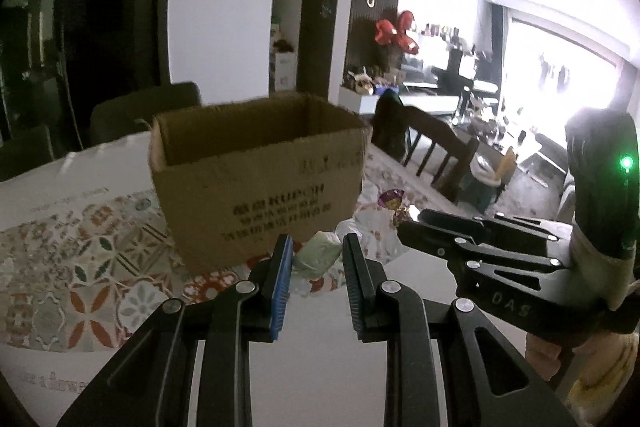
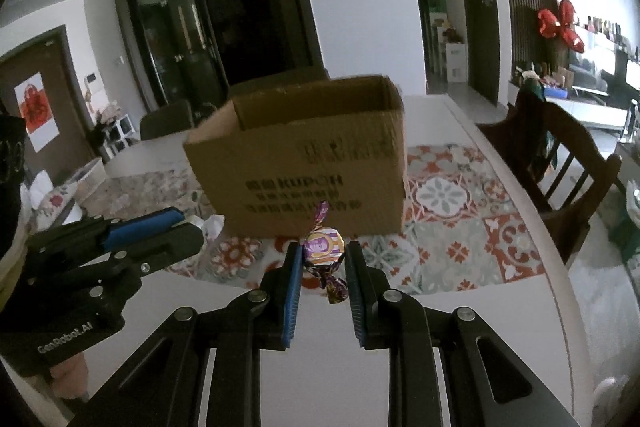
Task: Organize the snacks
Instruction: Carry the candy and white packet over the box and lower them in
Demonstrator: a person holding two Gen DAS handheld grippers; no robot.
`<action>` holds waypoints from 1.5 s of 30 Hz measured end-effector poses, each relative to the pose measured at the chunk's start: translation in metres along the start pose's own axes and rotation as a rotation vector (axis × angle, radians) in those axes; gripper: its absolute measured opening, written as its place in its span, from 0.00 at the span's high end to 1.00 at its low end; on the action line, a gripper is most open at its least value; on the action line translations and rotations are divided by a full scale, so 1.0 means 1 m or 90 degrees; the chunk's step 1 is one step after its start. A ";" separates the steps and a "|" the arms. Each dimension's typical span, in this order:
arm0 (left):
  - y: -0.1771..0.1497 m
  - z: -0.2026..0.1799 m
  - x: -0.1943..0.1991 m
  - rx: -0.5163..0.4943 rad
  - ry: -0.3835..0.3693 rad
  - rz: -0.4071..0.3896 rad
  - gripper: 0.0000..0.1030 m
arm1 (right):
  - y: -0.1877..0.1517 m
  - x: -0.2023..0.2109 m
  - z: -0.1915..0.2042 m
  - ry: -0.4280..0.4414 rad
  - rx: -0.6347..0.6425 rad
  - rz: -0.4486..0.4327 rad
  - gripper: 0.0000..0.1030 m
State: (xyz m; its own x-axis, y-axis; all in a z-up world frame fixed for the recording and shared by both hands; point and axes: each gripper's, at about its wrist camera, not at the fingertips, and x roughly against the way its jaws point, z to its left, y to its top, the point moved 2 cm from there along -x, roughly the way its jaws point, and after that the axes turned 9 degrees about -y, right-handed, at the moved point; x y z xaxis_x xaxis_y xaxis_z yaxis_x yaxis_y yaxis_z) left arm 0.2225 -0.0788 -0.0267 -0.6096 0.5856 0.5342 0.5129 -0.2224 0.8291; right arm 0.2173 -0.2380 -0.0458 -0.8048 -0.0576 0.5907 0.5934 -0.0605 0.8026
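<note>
Patterned tile-print mat (image 2: 452,199) spreads across the white table (image 2: 472,327) ahead of and to the right of the fingers. Dark wooden chair (image 2: 560,163) at the table's edge, far right of the fingers. Red balloons (image 2: 560,25) on the slatted wall, high right; dark glass doors (image 2: 200,27) beyond, upper left.

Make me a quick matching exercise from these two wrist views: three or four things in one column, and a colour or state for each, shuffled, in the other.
Things:
1. cardboard box
2. purple candy
3. green snack
4. chair

Descriptions:
A. pale wrapper, between the left tool fingers
B. dark wood, beside the table
C. open on top, standing on the patterned mat
D. twisted wrapper, between the right tool fingers

Pairs: 1-C, 2-D, 3-A, 4-B
</note>
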 end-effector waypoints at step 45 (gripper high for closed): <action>0.129 0.087 -0.047 0.089 0.120 -0.022 0.75 | 0.144 -0.055 0.018 0.006 0.037 -0.065 0.78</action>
State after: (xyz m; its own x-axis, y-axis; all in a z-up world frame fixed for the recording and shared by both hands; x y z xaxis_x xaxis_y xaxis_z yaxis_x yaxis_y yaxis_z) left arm 0.3705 -0.0671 0.0411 -0.7239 0.4317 0.5381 0.5607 -0.0863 0.8235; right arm 0.3472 -0.2253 0.0392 -0.8606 -0.0634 0.5054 0.5068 -0.0081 0.8620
